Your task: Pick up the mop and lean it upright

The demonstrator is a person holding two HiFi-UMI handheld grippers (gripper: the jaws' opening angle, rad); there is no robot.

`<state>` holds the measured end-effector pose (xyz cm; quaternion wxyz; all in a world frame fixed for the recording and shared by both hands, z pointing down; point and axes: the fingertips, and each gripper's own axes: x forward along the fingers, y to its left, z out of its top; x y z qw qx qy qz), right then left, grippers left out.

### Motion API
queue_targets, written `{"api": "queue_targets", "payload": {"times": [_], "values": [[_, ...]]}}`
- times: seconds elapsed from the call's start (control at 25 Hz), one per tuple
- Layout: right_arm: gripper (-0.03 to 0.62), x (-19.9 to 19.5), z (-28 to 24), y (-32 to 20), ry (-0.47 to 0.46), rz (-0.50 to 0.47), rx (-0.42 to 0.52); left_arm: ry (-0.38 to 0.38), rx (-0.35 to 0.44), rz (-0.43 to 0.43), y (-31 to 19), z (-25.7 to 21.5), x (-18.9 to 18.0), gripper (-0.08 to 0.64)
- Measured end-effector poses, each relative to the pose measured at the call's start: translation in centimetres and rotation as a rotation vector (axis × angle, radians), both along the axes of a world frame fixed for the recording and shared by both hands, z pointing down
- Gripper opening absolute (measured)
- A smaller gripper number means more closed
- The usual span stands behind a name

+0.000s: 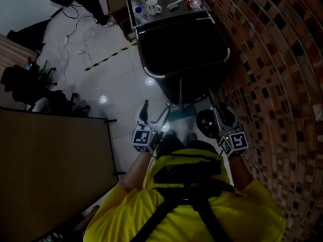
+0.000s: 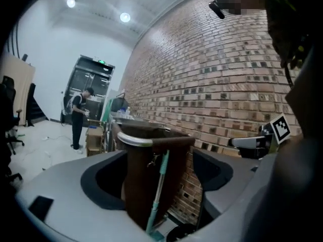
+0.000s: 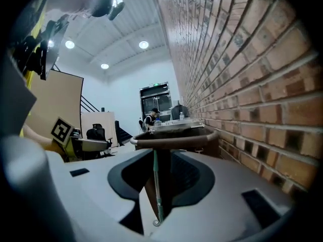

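Note:
The mop's teal pole (image 1: 180, 96) stands upright against the dark bag of a service cart (image 1: 151, 72), its head (image 1: 180, 116) on the floor. In the left gripper view the pole (image 2: 162, 178) leans on the brown bag under the metal rim. In the right gripper view the pole (image 3: 155, 183) rises straight ahead. My left gripper (image 1: 153, 116) is held just short of the mop head, jaws open, nothing between them. My right gripper (image 1: 222, 114) is to the mop's right near the wall, also open and holding nothing. Both stand apart from the mop.
A brick wall (image 1: 282, 84) runs along the right. The cart top (image 1: 166, 6) carries a mug and bottles. A dark round object (image 1: 206, 121) lies on the floor by the right gripper. A brown board (image 1: 50, 160) stands at left, office chairs (image 1: 25, 82) behind it. A person (image 2: 78, 117) stands far back.

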<state>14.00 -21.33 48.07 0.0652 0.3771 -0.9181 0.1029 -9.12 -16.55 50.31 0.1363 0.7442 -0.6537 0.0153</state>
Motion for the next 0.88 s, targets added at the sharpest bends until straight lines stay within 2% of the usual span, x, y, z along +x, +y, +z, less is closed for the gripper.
{"api": "queue_targets", "payload": {"times": [0.2,0.28,0.36,0.44,0.6,0.72,0.8,0.88], "values": [[0.107,6.6,2.0,0.3,0.004,0.086,-0.048,0.045,-0.062,0.042,-5.7,4.7,5.1,0.401],[0.107,8.3,2.5,0.8,0.018,0.096,-0.073,0.036,-0.093,0.042,-8.4,6.9,6.3,0.327],[0.107,9.4,2.9,1.1,0.026,0.095,-0.099,0.025,-0.120,0.024,-11.3,9.1,6.9,0.311],[0.107,10.3,3.5,1.3,0.036,0.099,-0.125,-0.008,-0.130,-0.014,-13.7,10.7,6.9,0.270],[0.107,11.5,4.9,1.5,0.058,0.116,-0.159,-0.054,-0.098,-0.117,-17.0,10.7,6.3,0.201],[0.107,11.8,5.8,2.1,0.067,0.119,-0.188,-0.099,-0.088,-0.219,-17.9,10.8,5.5,0.192],[0.107,11.9,6.2,2.5,0.078,0.118,-0.203,-0.141,-0.068,-0.274,-18.1,11.1,5.0,0.117],[0.107,12.1,6.4,2.7,0.085,0.123,-0.212,-0.160,-0.046,-0.295,-18.4,11.1,4.8,0.115]]}}
